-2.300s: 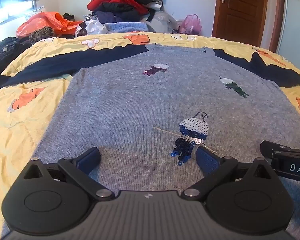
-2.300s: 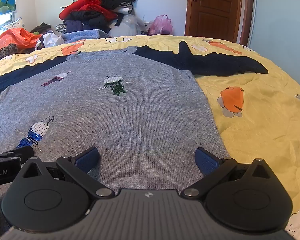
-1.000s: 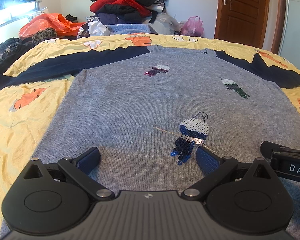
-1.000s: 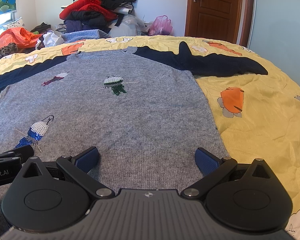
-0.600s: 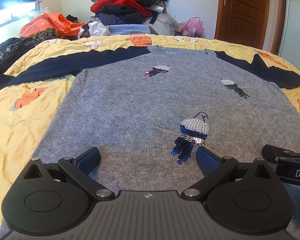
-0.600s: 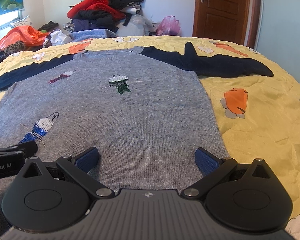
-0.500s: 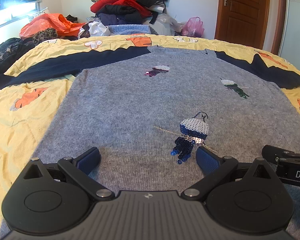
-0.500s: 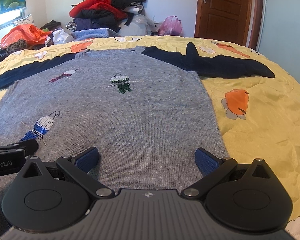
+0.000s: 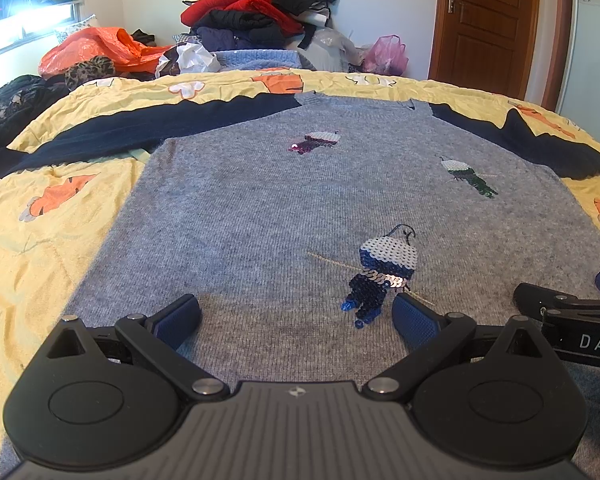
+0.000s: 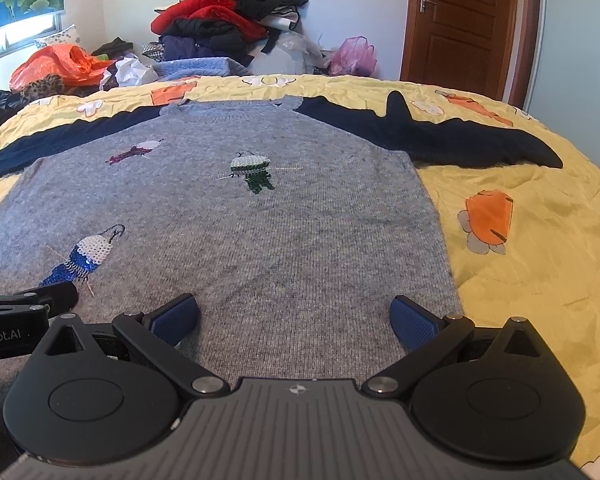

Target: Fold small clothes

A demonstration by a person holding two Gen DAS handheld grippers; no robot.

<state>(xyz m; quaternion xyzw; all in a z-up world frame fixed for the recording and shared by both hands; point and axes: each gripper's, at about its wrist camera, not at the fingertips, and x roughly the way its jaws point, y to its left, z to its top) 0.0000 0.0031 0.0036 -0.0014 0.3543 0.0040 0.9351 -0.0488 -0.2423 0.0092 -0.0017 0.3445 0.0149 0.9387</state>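
Observation:
A grey knit sweater [image 9: 260,208] with navy sleeves and sequin birds lies flat, front up, on a yellow bedspread [image 9: 40,240]; it also shows in the right wrist view [image 10: 300,232]. Both sleeves are spread out sideways. My left gripper [image 9: 296,316] is open and empty over the sweater's hem, left of the blue sequin bird [image 9: 380,276]. My right gripper [image 10: 294,316] is open and empty over the hem near the sweater's right edge. Each gripper shows at the edge of the other's view.
A pile of red, black and other clothes [image 9: 256,12] stands against the far wall, with an orange plastic bag [image 9: 96,48] to its left and a pink bag [image 9: 386,54] to its right. A brown door [image 9: 488,20] is at the far right.
The right gripper has shifted a little to the right along the hem, and its view has panned slightly. The left gripper has barely moved. Both stay open.

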